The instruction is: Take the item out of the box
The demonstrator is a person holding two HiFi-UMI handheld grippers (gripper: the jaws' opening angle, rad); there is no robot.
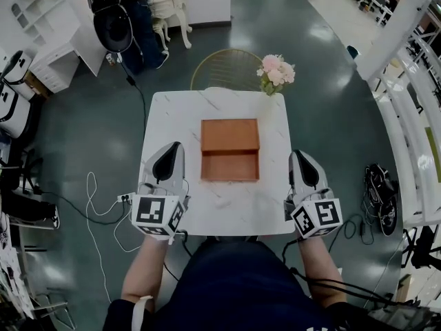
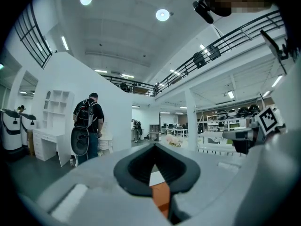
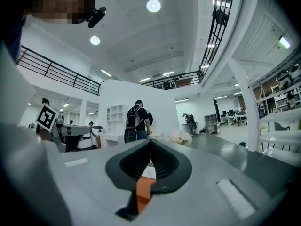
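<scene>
Bare tabletop [image 1: 165, 116] either side of box [image 1: 230, 151], flowers [image 1: 276, 72] beyond

Left tongs [image 1: 173, 150], right tongs [image 1: 298, 156] closed.

The head view hangs high above the white surface [image 1: 269, 205] and looks steeply down, taking in its whole top, the orange box [image 1: 230, 150], and the left gripper [image 1: 172, 150] and right gripper [image 1: 298, 156] at the near edge. Each gripper view sits low at that edge, close behind its own jaws, facing forward and tilted up into the hall. All three views share the flowers [image 1: 276, 73] and the person with a backpack [image 3: 136, 121].
</scene>
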